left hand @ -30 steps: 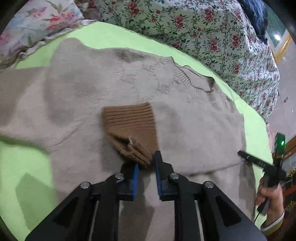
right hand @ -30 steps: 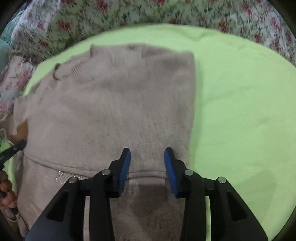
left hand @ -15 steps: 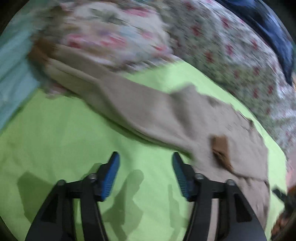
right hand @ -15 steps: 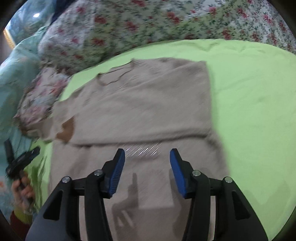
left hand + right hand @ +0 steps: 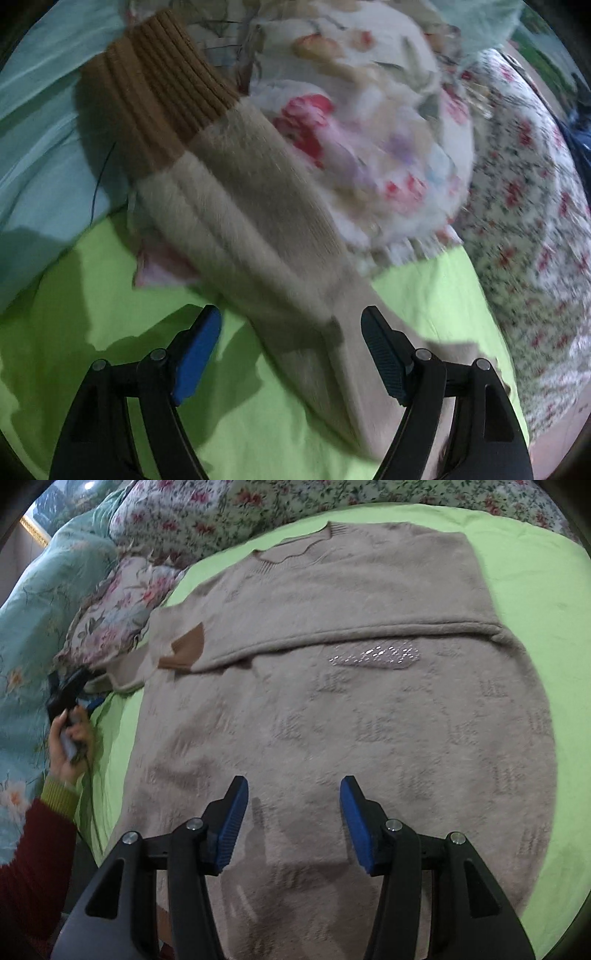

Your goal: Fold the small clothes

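The sweater (image 5: 332, 701) is spread on the green sheet (image 5: 535, 572) of the bed, collar away from the right wrist camera. One sleeve is already laid across the chest, forming a band from the right edge to its brown cuff (image 5: 188, 646) near the left side. The other sleeve (image 5: 251, 229) is not yet folded: in the left wrist view it stretches out over the sheet's edge, and its cuff (image 5: 155, 92) rests on the floral pillow (image 5: 369, 129) and the teal quilt (image 5: 37, 147). The body is also unfolded, so the task is judged to be about a third done; the second sleeve and the folds of the body are left.

The left tongs (image 5: 291, 350) are wide and empty, hovering over the base of the outstretched sleeve. The right tongs (image 5: 293, 819) are likewise wide and empty, above the lower body of the sweater.

A second ago the left tongs were narrow at the first cuff on the chest; since then that cuff has been let go, the tongs have been opened and swung out to the second sleeve. The right tongs have been drawn back from the sleeve band toward the hem, with a somewhat wider gap.
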The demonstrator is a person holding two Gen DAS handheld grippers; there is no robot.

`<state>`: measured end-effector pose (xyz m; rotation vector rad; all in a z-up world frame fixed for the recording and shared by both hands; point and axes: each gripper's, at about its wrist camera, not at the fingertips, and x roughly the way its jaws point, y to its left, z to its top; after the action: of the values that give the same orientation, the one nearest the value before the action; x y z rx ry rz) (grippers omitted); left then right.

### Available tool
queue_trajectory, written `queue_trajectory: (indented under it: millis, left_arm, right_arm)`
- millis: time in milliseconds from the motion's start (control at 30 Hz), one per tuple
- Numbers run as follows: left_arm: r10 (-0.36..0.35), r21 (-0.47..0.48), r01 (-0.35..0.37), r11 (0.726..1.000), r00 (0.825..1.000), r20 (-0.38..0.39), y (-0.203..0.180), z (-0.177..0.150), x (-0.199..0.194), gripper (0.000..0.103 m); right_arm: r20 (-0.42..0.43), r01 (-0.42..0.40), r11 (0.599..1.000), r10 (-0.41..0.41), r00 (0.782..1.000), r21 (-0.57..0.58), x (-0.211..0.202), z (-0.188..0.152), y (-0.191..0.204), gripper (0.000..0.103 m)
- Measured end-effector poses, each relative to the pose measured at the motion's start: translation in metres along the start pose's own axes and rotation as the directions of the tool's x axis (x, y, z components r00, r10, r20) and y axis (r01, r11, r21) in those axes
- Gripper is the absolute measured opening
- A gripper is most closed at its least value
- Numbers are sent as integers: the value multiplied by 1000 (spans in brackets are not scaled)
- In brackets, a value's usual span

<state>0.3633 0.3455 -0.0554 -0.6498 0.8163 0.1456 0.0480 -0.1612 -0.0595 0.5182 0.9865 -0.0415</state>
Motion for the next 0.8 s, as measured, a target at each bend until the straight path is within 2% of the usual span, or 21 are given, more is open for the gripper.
queue_trajectory:
  millis: [33,67,133,233,333,433,500,633,733,800]
  left_arm:
    - [11,-10,-11,1000,1000,8,3,5,3,69]
    - [14,-20,-14,1000,1000,12,7,10,6,44]
    - [4,-21,-4,1000,1000,1,10,14,8,12]
    - [-5,12,4,1000,999,40,7,7,-9,8]
    - [-51,77,45,996,995,83,-10,-7,-40,8]
    - [-116,134,103,986,989,92,-41,-26,-62,8]
    - [-169,186,154,970,983,69,-72,-43,-71,8]
    - [-253,310,241,920,967,-1,-146,-89,-79,8]
    - [-333,395,348,850,937,-108,-214,-134,-70,8]
    - [-360,462,407,788,913,-189,-255,-169,-64,8]
  right_arm:
    - [-2,-2,1000,2,1000,-1,0,0,1,53]
    - [-4,-5,1000,5,1000,-1,-1,1,1,53]
    - [-1,-7,1000,7,1000,3,-3,2,0,53]
    - [14,-13,1000,13,1000,11,-7,3,0,53]
    - [44,-20,999,19,999,29,-11,3,-2,53]
    - [59,-37,998,34,998,48,-14,3,-5,53]
    - [71,-47,997,43,997,61,-16,3,-8,53]
    - [109,-61,993,50,993,98,-28,1,-19,53]
    - [139,-56,991,38,990,122,-41,-2,-32,53]
    - [156,-42,989,20,988,143,-51,-4,-45,53]
